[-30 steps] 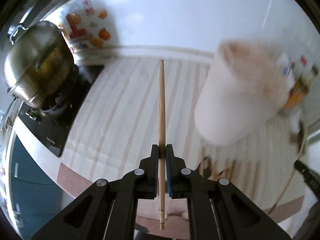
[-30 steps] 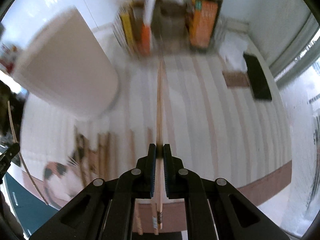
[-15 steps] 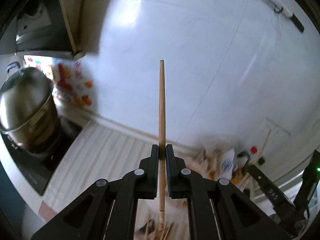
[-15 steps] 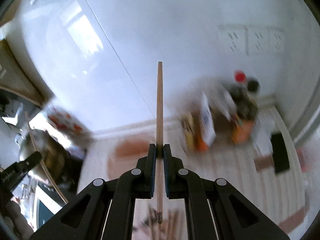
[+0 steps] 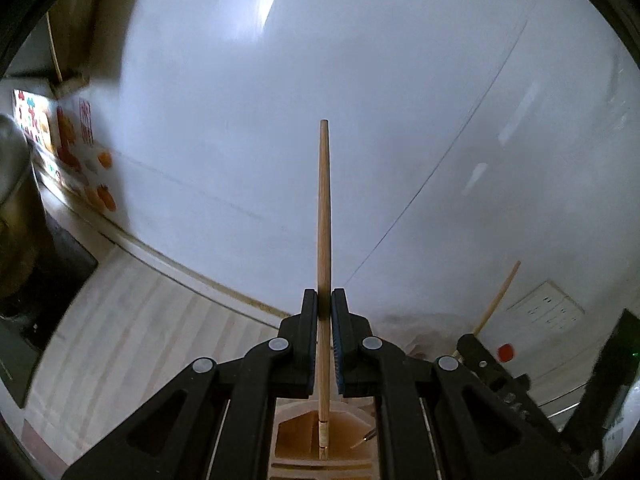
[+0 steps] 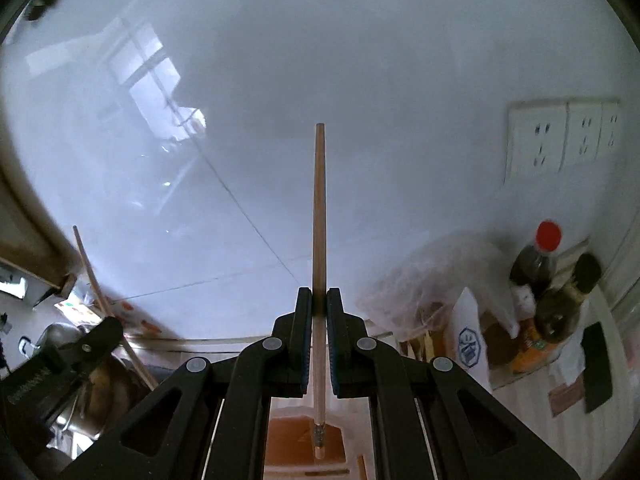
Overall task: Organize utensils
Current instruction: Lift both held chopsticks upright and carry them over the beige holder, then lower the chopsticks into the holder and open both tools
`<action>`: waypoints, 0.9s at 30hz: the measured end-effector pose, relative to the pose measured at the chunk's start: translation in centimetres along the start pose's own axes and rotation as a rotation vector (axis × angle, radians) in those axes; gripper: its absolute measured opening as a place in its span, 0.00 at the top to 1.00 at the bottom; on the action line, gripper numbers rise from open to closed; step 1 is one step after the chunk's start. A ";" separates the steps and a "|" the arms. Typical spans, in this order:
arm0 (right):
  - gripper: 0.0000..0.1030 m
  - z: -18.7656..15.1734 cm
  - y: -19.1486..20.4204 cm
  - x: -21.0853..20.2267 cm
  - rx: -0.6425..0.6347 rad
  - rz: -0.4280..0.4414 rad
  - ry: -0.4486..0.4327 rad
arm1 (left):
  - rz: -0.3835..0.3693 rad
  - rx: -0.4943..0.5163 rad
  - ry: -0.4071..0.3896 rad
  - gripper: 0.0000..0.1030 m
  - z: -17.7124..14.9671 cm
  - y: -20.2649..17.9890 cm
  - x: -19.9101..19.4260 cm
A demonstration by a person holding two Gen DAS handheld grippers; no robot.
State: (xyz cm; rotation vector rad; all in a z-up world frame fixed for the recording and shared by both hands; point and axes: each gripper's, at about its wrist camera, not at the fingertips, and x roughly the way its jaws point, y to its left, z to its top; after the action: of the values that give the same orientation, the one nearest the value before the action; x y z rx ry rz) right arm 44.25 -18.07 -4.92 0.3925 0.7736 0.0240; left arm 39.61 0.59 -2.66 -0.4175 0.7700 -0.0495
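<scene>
My left gripper (image 5: 325, 300) is shut on a wooden chopstick (image 5: 323, 216) held upright, its lower end hanging over the open mouth of a white holder (image 5: 324, 436) with an orange-brown inside. My right gripper (image 6: 319, 300) is shut on a second wooden chopstick (image 6: 319, 208), also upright, its lower end over the same holder (image 6: 304, 440). The right gripper with its chopstick (image 5: 496, 300) shows at the lower right of the left wrist view. The left gripper with its chopstick (image 6: 96, 280) shows at the lower left of the right wrist view.
A white tiled wall (image 5: 360, 80) fills both views. A steel pot (image 5: 12, 184) on a black stove stands at the left. Sauce bottles (image 6: 536, 264), boxes and a plastic bag stand at the right, under wall sockets (image 6: 556, 136). A striped mat (image 5: 140, 320) covers the counter.
Both grippers have tilted upward from facing the counter to facing the wall, turning the chopsticks upright. Both now stand over the white holder, which was off to the side a second ago.
</scene>
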 end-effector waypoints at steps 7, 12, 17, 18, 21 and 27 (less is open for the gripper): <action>0.93 -1.9 -0.6 2.2 -0.010 0.007 0.028 | 0.044 0.054 0.033 0.96 -1.4 0.4 2.3; 0.93 -3.2 -0.5 2.1 -0.038 0.012 0.039 | 0.059 0.097 0.051 0.96 -2.2 0.3 2.2; 0.93 -4.6 -0.2 1.9 -0.068 0.030 0.071 | 0.047 0.142 0.092 0.95 -3.1 0.4 1.6; 0.93 -4.8 0.0 1.7 -0.073 0.038 0.081 | 0.043 0.154 0.095 0.95 -3.3 0.3 1.2; 0.92 -5.6 0.1 1.6 -0.093 0.067 0.128 | 0.049 0.198 0.110 0.91 -3.8 0.1 -0.3; 0.57 -6.2 -0.3 -0.3 -0.125 0.096 0.177 | 0.136 0.218 0.068 0.28 -4.3 1.0 -4.7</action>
State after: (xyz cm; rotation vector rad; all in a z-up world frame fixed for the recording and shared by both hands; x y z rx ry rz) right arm 39.76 -16.33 -8.82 0.3114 0.9221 0.1983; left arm 33.16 0.87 -2.68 -0.1568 0.8489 -0.0196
